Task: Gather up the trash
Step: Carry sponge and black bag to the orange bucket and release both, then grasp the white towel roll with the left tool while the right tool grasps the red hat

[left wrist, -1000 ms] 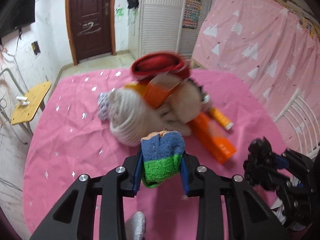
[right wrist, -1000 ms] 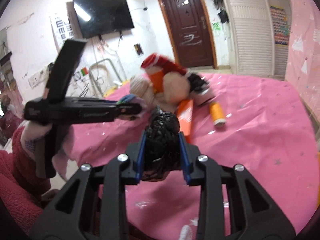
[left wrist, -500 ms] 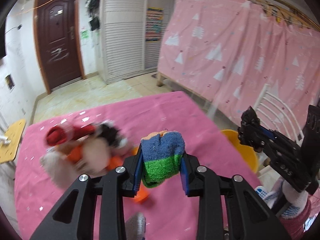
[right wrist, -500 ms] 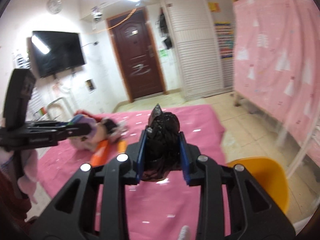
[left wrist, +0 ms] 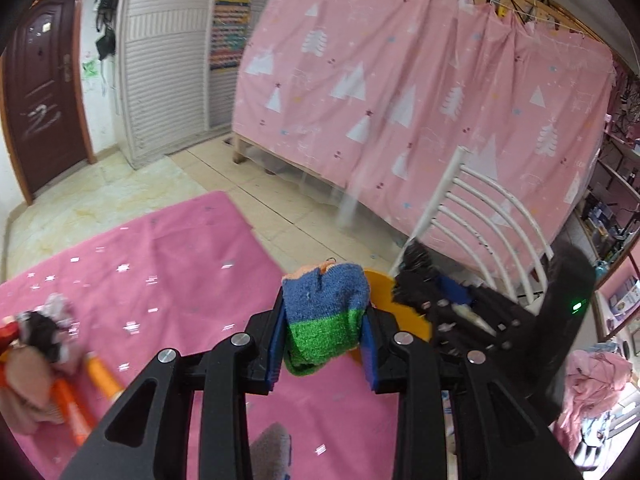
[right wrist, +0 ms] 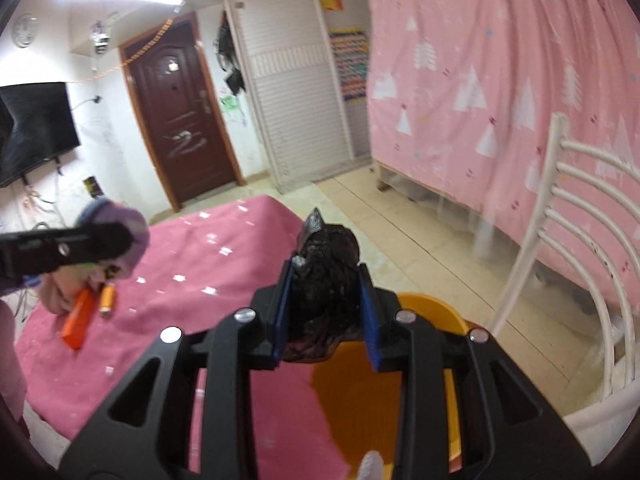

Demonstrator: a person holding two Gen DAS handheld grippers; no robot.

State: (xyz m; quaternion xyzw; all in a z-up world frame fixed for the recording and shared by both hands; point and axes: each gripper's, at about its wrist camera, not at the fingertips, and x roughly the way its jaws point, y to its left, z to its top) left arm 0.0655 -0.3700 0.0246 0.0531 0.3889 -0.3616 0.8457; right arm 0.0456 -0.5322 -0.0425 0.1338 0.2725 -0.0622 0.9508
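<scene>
Change: both claws are swung away from the clutter pile point(left wrist: 36, 364) toward the orange bin point(right wrist: 400, 392).
Left claw point(left wrist: 324, 344): clamped on striped sock point(left wrist: 326, 320).
Right claw point(right wrist: 324, 316): clamped on black wad point(right wrist: 324, 276), held above bin for dropping.

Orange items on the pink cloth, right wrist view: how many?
2: an orange box and an orange bottle, side by side at the pile's near edge, far left. The left gripper may hide more.
</scene>
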